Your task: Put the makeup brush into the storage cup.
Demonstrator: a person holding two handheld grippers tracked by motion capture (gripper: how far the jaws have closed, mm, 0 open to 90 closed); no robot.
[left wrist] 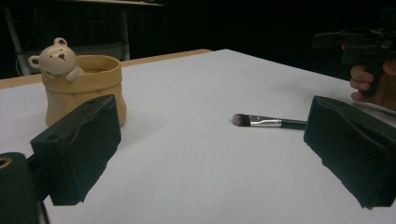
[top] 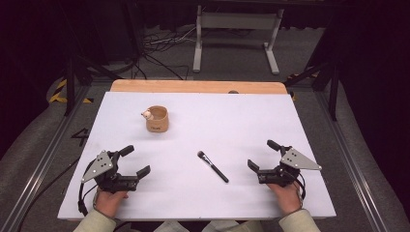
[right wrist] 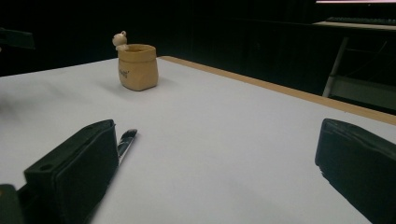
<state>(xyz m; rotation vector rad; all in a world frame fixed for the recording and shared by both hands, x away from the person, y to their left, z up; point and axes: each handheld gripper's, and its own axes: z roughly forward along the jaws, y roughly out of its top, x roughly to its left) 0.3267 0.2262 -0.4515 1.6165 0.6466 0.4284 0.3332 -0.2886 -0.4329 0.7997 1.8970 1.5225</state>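
Nearest me, my left gripper (top: 136, 161) rests low on the white table (top: 251, 116), its jaws spread wide with nothing between them. My right gripper (top: 263, 154) sits the same way on the other side, jaws wide and empty. I read both as parked at the near edge so that the work area between them stays open and either hand can go in.

Between the two grippers, a little nearer the right one, lies the makeup brush (top: 212, 166), flat on the table, its bristle end pointing away from me and to the left, its black handle running back toward my right gripper. Lying flat like that, I judge it needs a low pinch across the handle.

Farther off, toward the left, stands the tan bear cup (top: 156, 119), upright, mouth open upward, well apart from the brush. It looks like the likely holder for the brush.
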